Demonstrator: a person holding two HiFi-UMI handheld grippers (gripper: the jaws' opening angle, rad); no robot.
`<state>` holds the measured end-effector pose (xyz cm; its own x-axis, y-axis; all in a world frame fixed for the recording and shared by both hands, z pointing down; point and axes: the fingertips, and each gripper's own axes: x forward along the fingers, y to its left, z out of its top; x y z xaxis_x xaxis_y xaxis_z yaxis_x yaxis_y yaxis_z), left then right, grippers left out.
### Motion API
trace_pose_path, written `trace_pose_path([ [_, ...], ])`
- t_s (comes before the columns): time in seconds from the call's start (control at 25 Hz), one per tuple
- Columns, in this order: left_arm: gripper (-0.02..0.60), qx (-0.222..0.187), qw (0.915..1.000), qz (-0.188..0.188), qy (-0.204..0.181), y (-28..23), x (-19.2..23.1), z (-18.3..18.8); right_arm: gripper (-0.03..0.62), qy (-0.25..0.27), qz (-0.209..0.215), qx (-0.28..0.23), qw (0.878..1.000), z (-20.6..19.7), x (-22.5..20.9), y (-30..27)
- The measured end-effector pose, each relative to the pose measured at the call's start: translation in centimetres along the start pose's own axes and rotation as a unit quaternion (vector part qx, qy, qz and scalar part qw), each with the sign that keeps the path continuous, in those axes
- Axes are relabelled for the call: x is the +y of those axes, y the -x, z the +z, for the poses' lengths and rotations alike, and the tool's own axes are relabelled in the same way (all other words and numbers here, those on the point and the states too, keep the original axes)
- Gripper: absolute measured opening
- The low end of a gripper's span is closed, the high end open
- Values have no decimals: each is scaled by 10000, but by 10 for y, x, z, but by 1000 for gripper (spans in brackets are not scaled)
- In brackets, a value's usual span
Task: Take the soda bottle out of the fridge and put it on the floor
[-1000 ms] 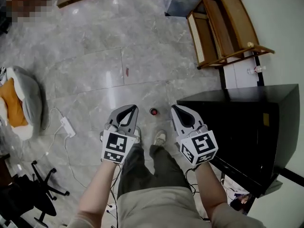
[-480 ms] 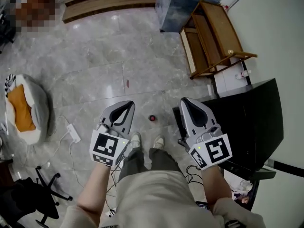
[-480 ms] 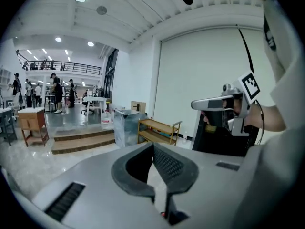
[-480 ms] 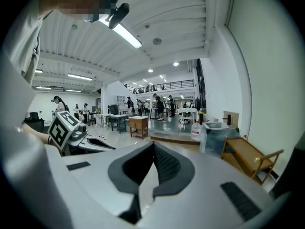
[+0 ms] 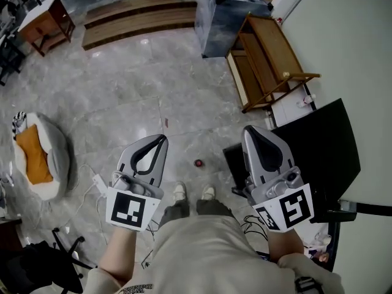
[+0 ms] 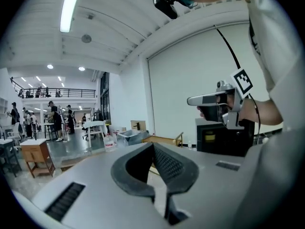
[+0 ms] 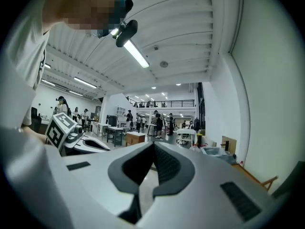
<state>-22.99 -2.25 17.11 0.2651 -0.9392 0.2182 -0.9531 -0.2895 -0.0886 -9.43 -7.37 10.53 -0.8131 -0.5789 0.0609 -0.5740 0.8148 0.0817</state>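
The soda bottle [image 5: 198, 163] stands on the marble floor just ahead of the person's shoes; from above only its red cap shows. The black fridge [image 5: 318, 146] is at the right, its door side hidden from above, and it also shows in the left gripper view [image 6: 224, 137]. My left gripper [image 5: 162, 138] is held high over the floor, left of the bottle, shut and empty [image 6: 153, 144]. My right gripper [image 5: 248, 130] hangs over the fridge's near corner, right of the bottle, also shut on nothing [image 7: 153, 144]. Both point roughly level into the room.
A wooden rack [image 5: 269, 60] and a glass-sided box [image 5: 226, 8] stand beyond the fridge. A grey cushion with an orange pad [image 5: 37, 155] lies at the left, near a power strip [image 5: 98, 181] with its cable. An office chair base [image 5: 37, 268] sits at the lower left.
Both grippers have risen well away from the floor and spread a little apart. The bottle now looks smaller and farther below. More of the room's far end has come into view.
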Motion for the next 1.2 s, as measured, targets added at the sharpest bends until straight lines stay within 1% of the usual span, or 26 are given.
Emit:
trace_pose_path([
  [0.16,6,-136,9996,56,-235,16,1,25,-5,220,78,-197,9995,32,10,9],
  [0.28,6,-186,9988,69,-442,21,-1,36,-5,445,85,-253,9987,42,12,12],
  [0.44,7,-251,9984,39,-514,26,-4,45,-5,470,64,-322,9984,52,13,15],
  [0.6,6,-335,9983,90,-462,32,-4,52,-5,531,-21,-208,9984,51,14,16],
  [0.8,6,-351,9979,-29,-544,36,-9,55,-5,421,-40,-119,9990,43,18,19],
  [1.2,6,-399,9979,-87,-502,44,-13,61,-5,395,-82,-73,9992,43,20,28],
])
